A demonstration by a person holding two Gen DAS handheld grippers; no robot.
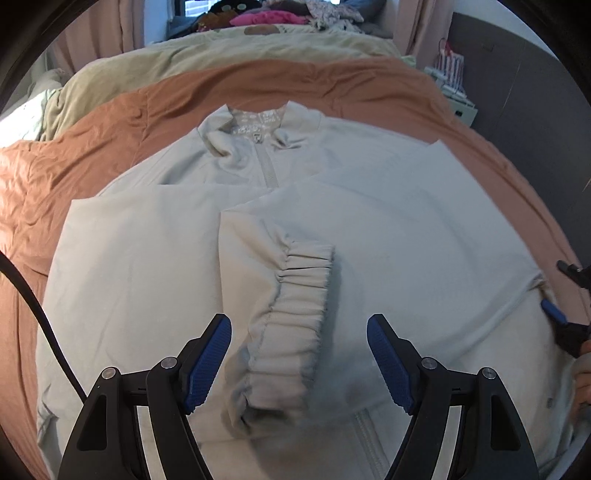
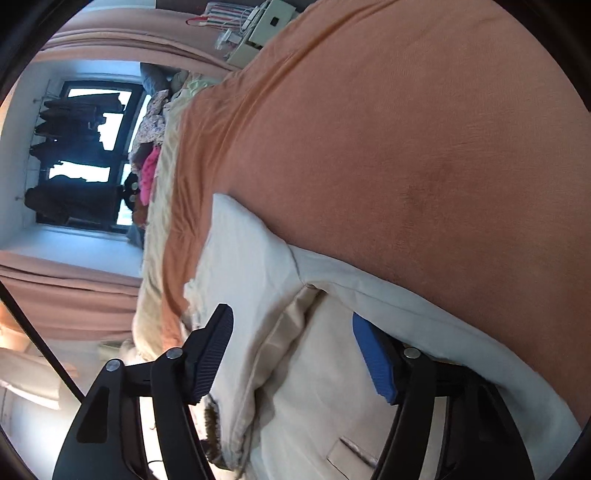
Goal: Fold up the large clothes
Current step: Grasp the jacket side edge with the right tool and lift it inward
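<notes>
A pale grey zip jacket (image 1: pixel 159 266) lies front up on the orange bedsheet (image 1: pixel 110 122), collar at the far end and both sleeves folded across its chest. The gathered cuff (image 1: pixel 295 317) of the upper sleeve lies right under my left gripper (image 1: pixel 299 332), which hovers open with a gap on each side of the cuff. My right gripper (image 2: pixel 291 343) is rolled onto its side at the jacket's right edge (image 2: pixel 258 280). The side seam and pocket area lie between its fingers, and I see no pad pressing the cloth. It also shows at the left wrist view's right rim as the right gripper (image 1: pixel 557 288).
A beige blanket (image 1: pixel 207 55) and a pile of coloured clothes (image 1: pixel 280 14) lie at the far end of the bed. A white bedside cabinet (image 1: pixel 458 99) stands at the far right by a grey wall. A hand (image 1: pixel 583 384) holds the right gripper. A black cable (image 1: pixel 33 306) runs at the left.
</notes>
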